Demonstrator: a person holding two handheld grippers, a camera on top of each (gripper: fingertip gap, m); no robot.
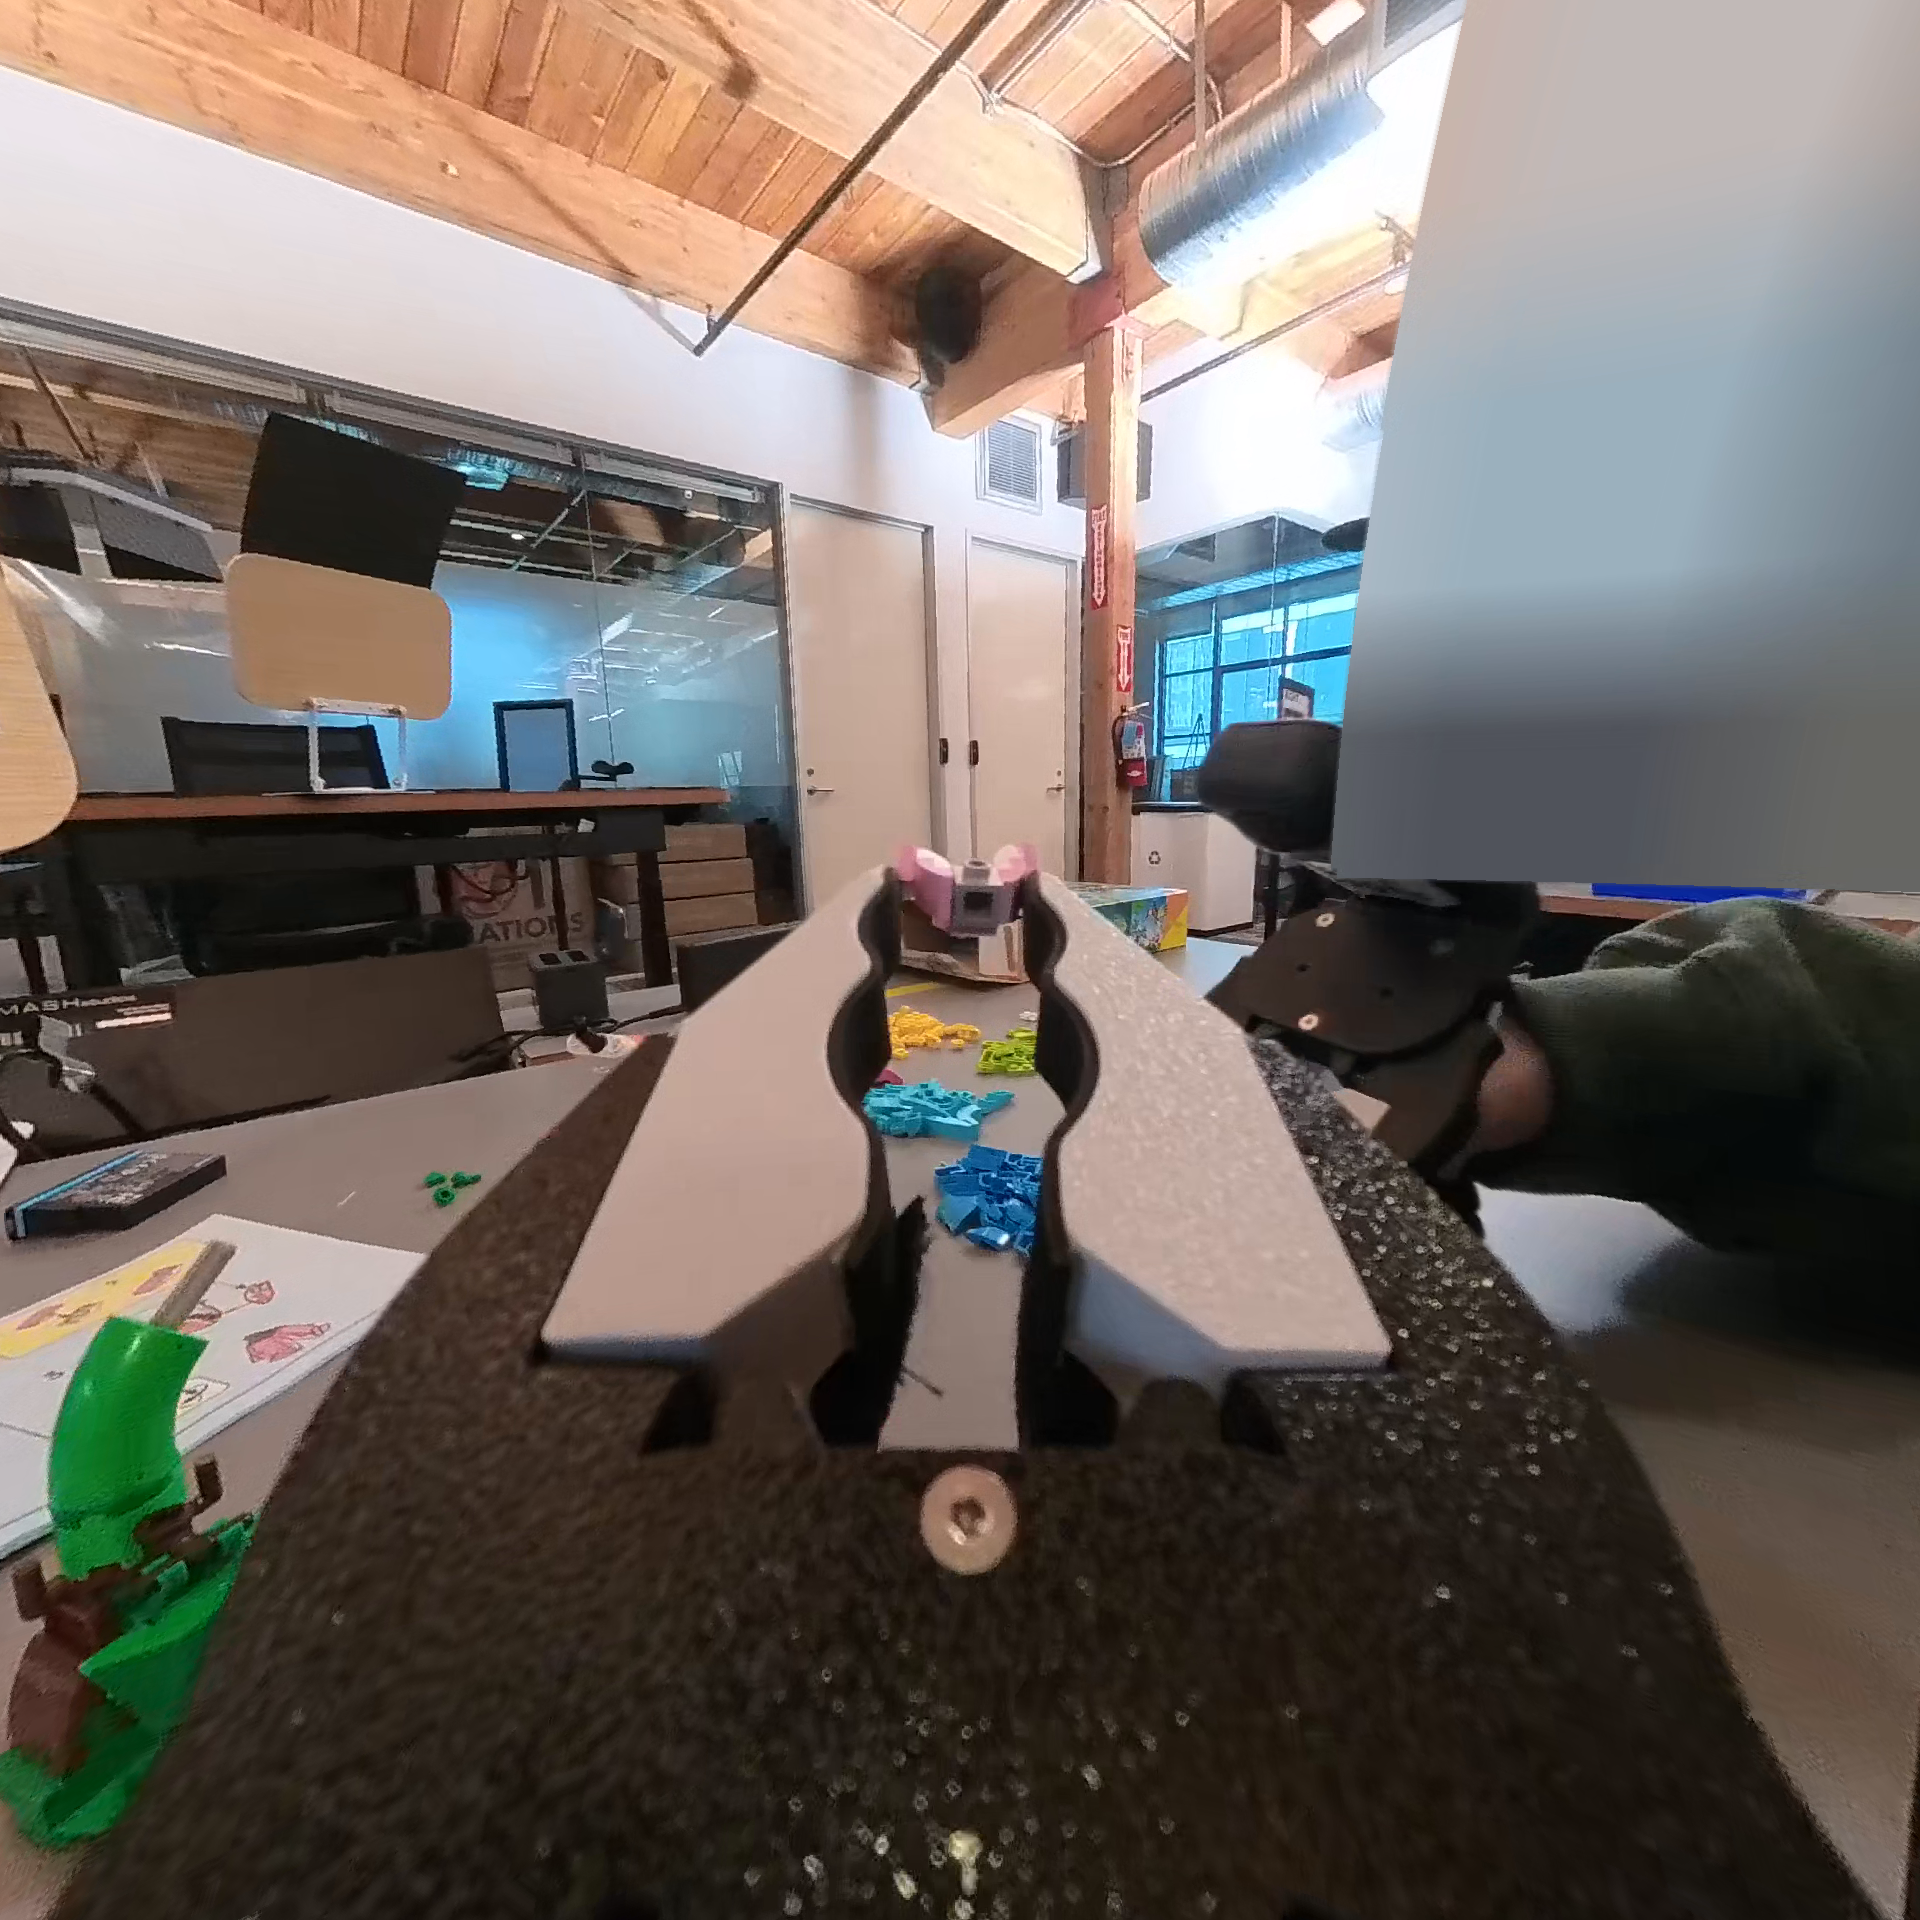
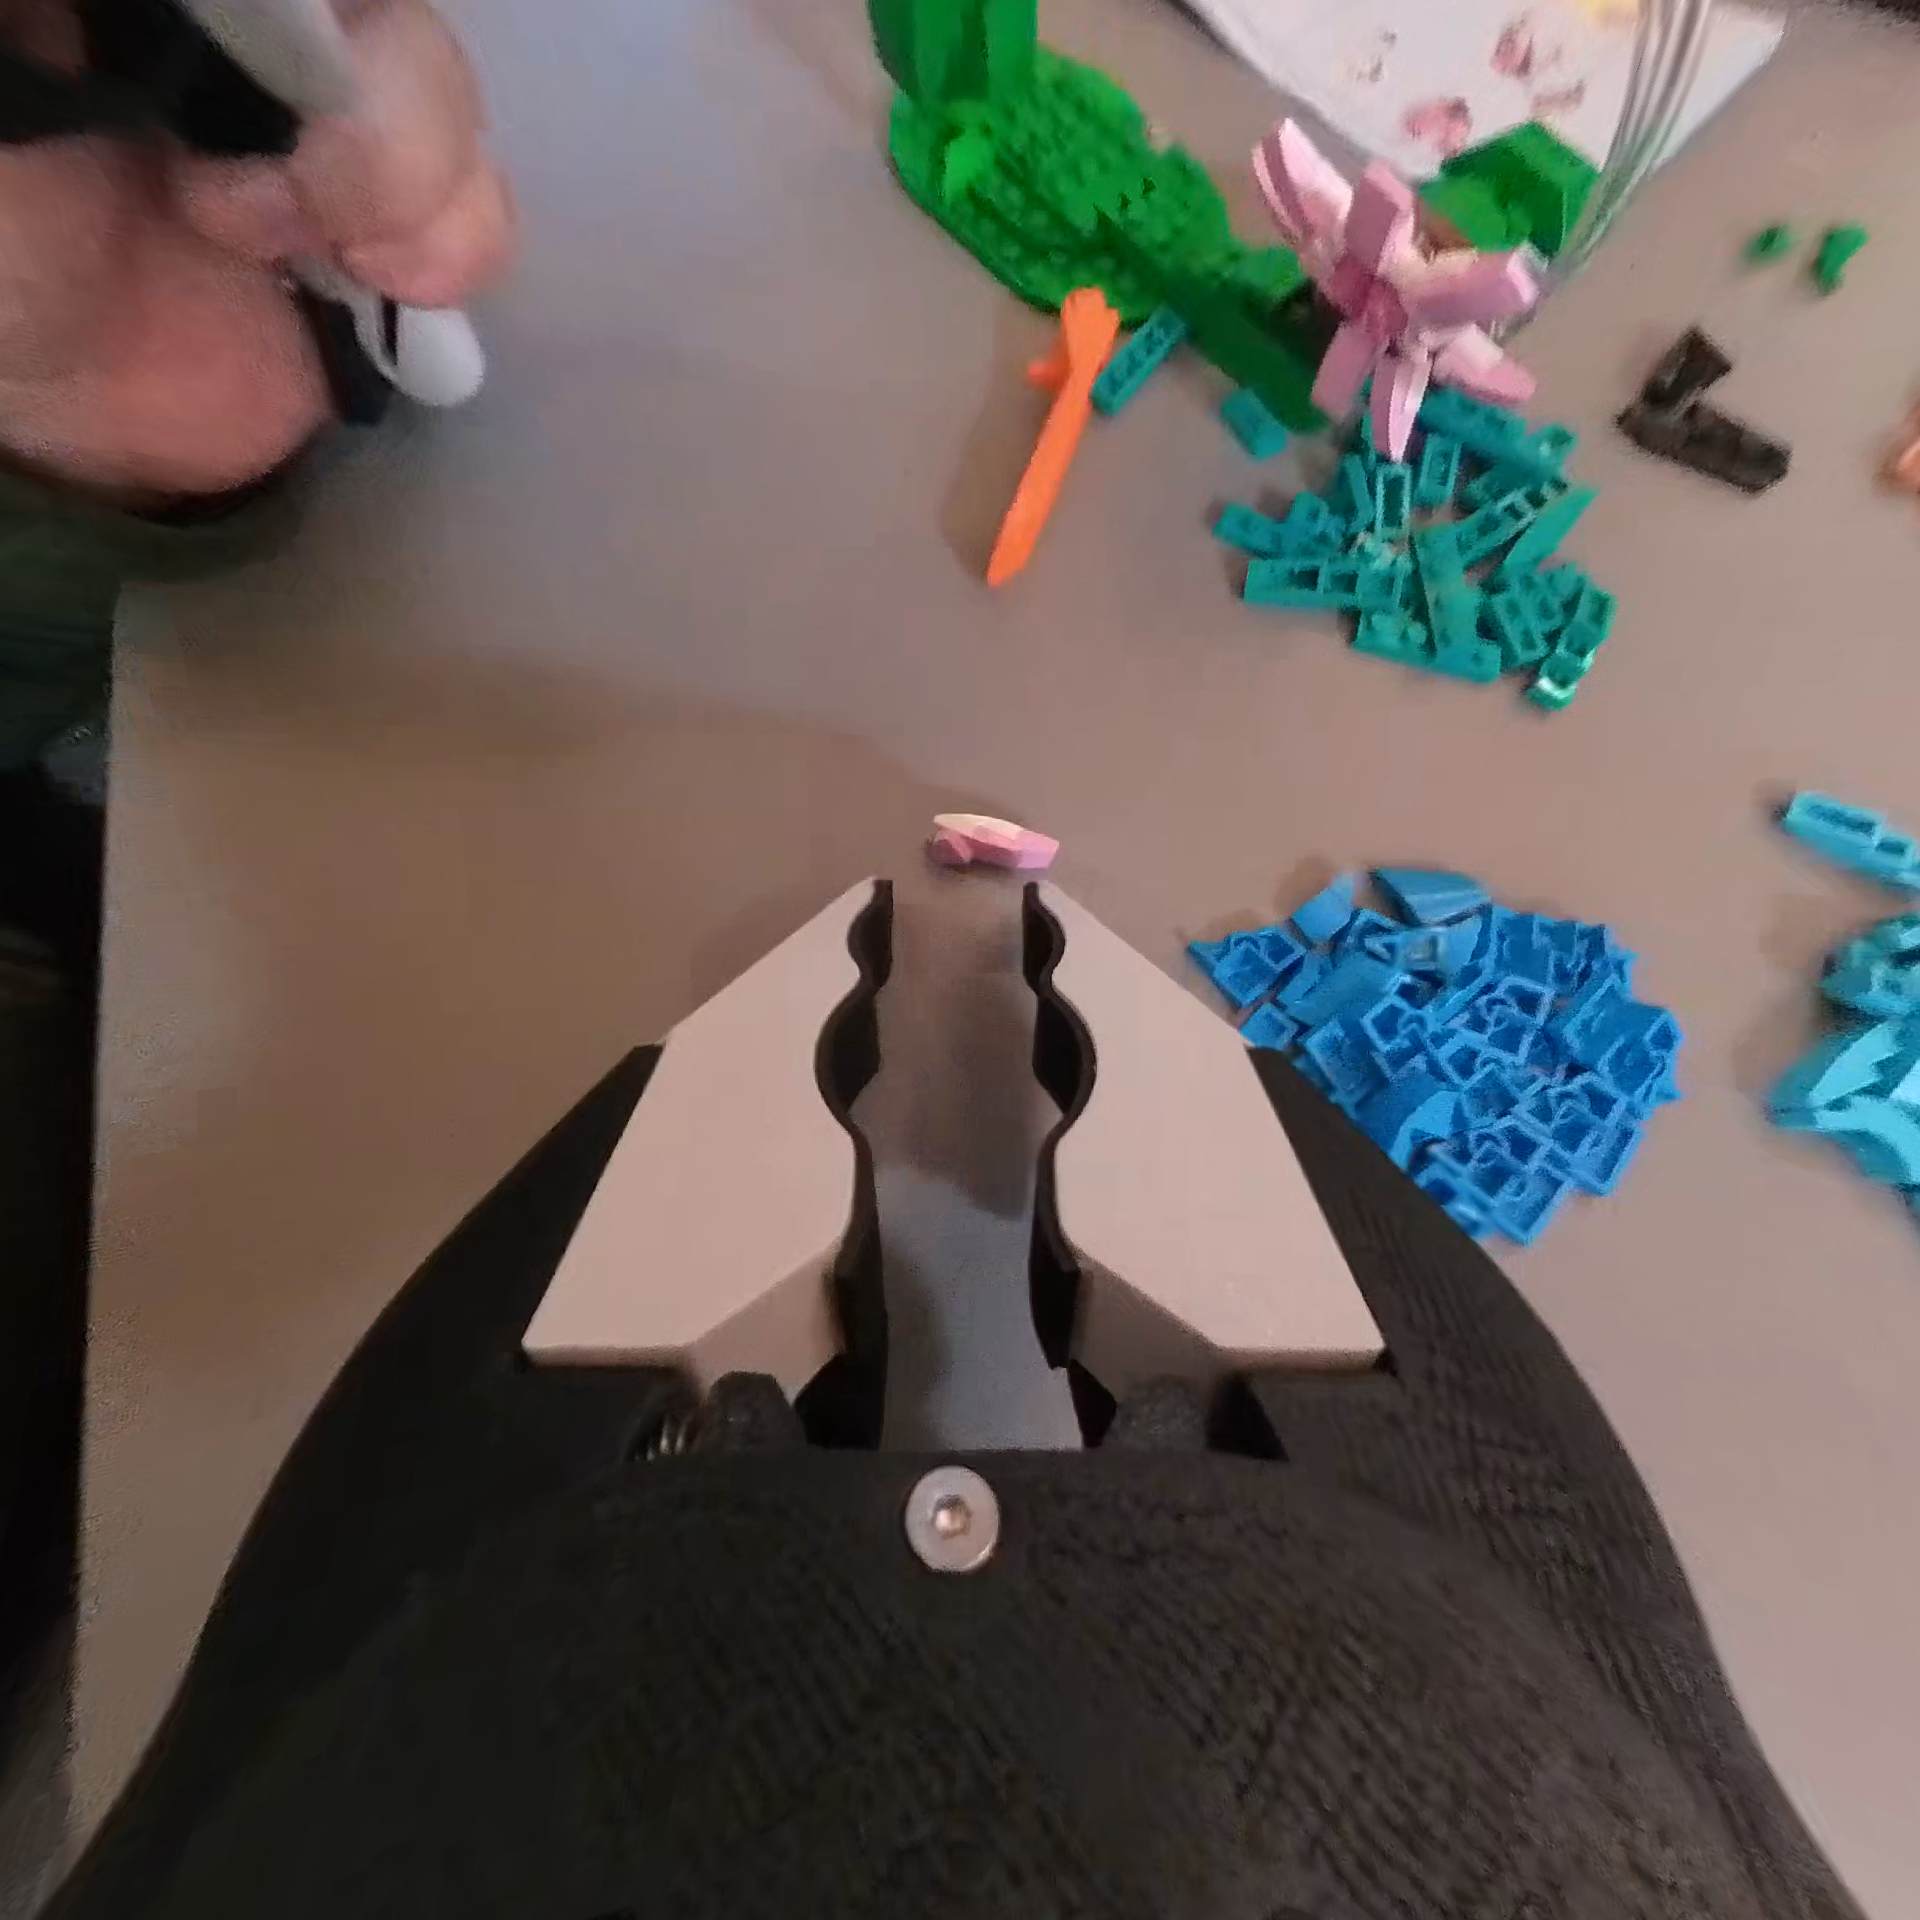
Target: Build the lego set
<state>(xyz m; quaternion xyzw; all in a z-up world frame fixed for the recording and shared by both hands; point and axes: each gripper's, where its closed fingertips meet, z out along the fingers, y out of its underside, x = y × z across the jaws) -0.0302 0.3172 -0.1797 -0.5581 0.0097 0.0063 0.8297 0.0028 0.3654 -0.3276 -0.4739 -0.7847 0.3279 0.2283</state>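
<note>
My left gripper (image 1: 958, 885) is shut on a small pink and grey lego sub-assembly (image 1: 961, 896), held up in the air above the table. My right gripper (image 2: 956, 888) is low over the grey table (image 2: 623, 727), its jaws a narrow gap apart with nothing between them. A small pink piece (image 2: 992, 840) lies on the table just beyond its tips. The right gripper also shows in the left wrist view (image 1: 1351, 987), held by a hand in a green sleeve. A green plant build (image 2: 1039, 177) with a pink flower (image 2: 1392, 291) stands farther off.
Sorted piles lie on the table: blue (image 2: 1455, 1049), teal (image 2: 1434, 561), cyan (image 2: 1860, 1039), yellow (image 1: 930, 1031), lime (image 1: 1008, 1051). An orange piece (image 2: 1060, 436) and a black piece (image 2: 1704, 426) lie loose. The instruction booklet (image 1: 208, 1320) and the green build (image 1: 114, 1507) are left of my left gripper. The tips of one gripper are about 15 cm away from the tips of the other. Between my right fingertips and the green plant build (image 2: 1039, 177) there is roughly 15 cm.
</note>
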